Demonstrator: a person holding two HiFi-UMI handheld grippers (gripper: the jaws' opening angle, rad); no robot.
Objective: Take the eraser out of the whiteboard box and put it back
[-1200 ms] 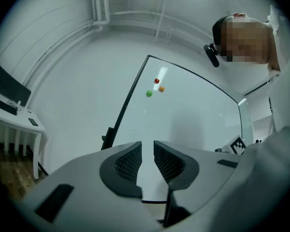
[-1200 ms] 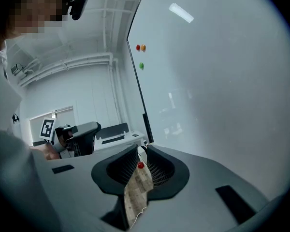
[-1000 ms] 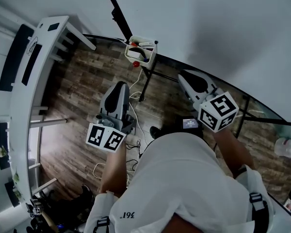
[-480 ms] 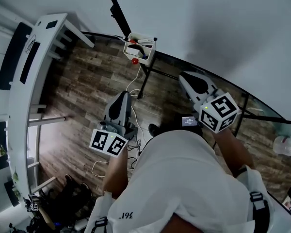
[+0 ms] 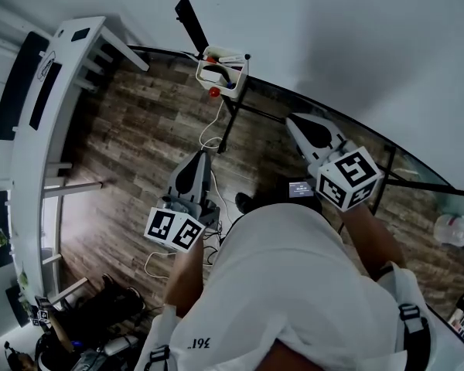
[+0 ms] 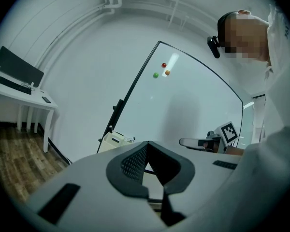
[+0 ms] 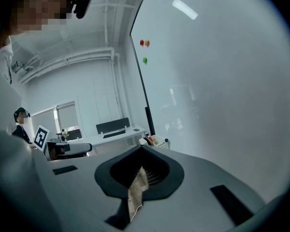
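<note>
The white whiteboard box (image 5: 223, 69) hangs on the board's lower frame, with markers and a dark shape inside; I cannot tell whether that shape is the eraser. The box also shows small in the left gripper view (image 6: 115, 140) and the right gripper view (image 7: 154, 140). My left gripper (image 5: 201, 154) is held level over the wooden floor, well short of the box, jaws shut on nothing (image 6: 147, 143). My right gripper (image 5: 294, 120) points at the whiteboard (image 7: 222, 81), right of the box, also shut and empty (image 7: 141, 148).
A white desk (image 5: 54, 91) stands at the left with a keyboard on it. Cables (image 5: 210, 134) trail on the floor under the box, near the board's black stand leg (image 5: 230, 122). Coloured magnets (image 6: 164, 65) sit on the board. A bottle (image 5: 456, 232) is at far right.
My left gripper has sunk and drawn back toward the person, farther from the box. The right gripper has stayed where it was.
</note>
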